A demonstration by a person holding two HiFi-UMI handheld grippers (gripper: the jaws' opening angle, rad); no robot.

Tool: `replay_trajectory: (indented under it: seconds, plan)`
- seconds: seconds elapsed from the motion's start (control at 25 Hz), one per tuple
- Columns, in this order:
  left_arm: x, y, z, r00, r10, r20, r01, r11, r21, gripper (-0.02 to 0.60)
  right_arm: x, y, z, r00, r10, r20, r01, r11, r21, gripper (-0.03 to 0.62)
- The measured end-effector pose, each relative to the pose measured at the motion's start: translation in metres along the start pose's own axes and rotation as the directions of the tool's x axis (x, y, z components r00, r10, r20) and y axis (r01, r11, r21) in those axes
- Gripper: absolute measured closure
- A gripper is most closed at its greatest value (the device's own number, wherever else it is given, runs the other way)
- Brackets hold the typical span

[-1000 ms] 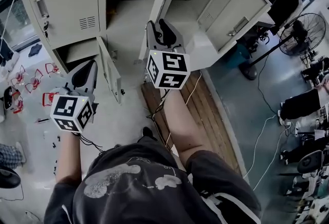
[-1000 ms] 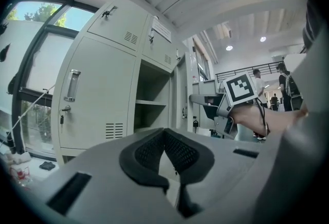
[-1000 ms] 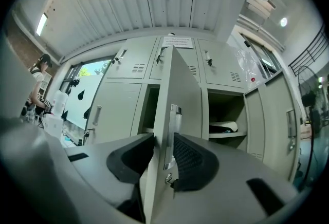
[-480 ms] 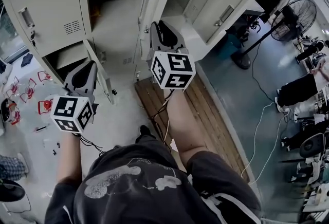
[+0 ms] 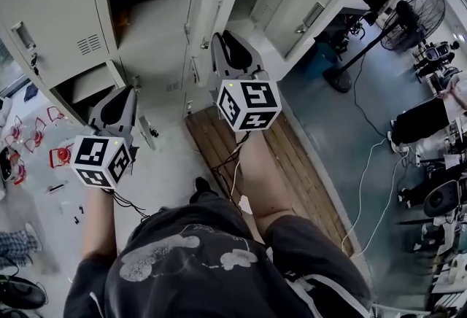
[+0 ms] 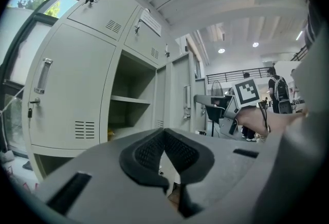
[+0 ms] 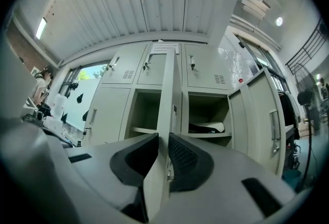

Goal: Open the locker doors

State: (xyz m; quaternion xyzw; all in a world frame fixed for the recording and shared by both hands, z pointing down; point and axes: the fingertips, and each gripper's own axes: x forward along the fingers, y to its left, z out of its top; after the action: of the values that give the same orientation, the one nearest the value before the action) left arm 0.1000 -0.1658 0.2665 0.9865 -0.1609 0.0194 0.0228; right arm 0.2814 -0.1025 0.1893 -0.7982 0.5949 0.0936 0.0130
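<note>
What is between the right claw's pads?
The edge of the locker door, seen in the right gripper view; the right claw has just been closing onto it.

A wooden pallet [image 5: 300, 163] lies flat, a pedestal fan [image 5: 419, 21] standing well apart.

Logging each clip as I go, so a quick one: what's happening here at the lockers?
A person stands at a bank of grey lockers with a tool in each hand. The right tool has just been closing its jaws and now clamps the edge of a middle locker door, which stands swung out, edge-on to it. The left tool is shut and empty, held off to the side and touching nothing. Several compartments already stand open.
</note>
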Motion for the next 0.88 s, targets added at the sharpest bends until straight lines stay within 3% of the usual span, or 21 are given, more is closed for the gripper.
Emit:
replay_trajectory:
  seconds: [0.88]
  plan:
    - [0.035, -0.021, 0.006, 0.999, -0.033, 0.015, 0.033, 0.999, -0.005, 0.572, -0.014, -0.066, -0.004, 0.999, -0.028, 0.035, 0.026, 0.998, 0.053, 0.519]
